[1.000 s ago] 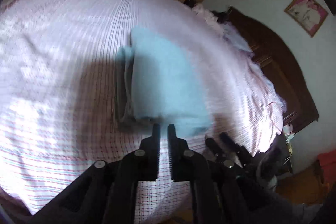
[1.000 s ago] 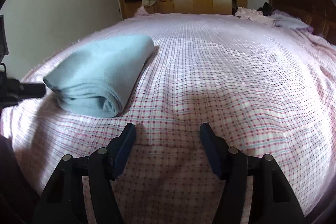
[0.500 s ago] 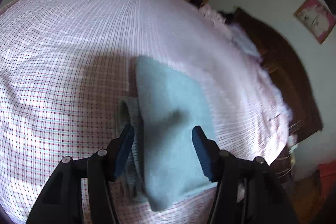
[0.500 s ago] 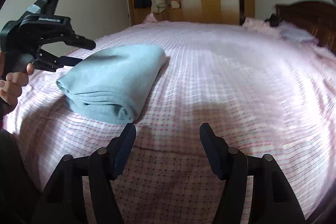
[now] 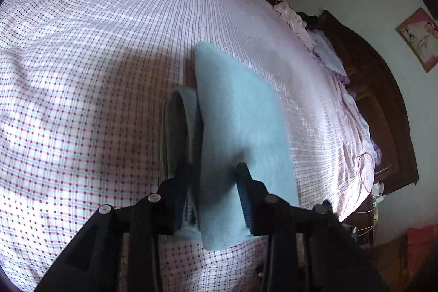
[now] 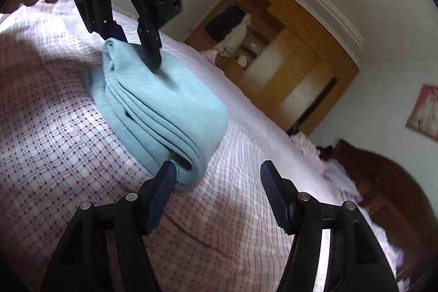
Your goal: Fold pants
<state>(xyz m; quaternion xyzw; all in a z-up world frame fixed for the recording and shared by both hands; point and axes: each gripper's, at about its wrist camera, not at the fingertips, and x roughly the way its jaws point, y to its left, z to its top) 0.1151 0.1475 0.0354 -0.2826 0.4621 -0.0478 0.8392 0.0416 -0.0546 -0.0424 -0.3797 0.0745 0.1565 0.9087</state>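
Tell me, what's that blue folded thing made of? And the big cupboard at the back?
The folded pants look like soft, matte fleece or thick knit: fuzzy surface, rounded plump folds, no shine. The cupboard looks like wood or wood-look board with a smooth, slightly glossy orange-brown finish; real wood or veneer cannot be told from here.

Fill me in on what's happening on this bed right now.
A person is folding light blue pants on a bed with a checked sheet, a handheld gripper in each hand. The pants already lie in a compact folded bundle. The left gripper has just been closing over the bundle's upper layers at one end, fabric between its fingers. The right gripper is open and empty, one finger beside the bundle's other end.
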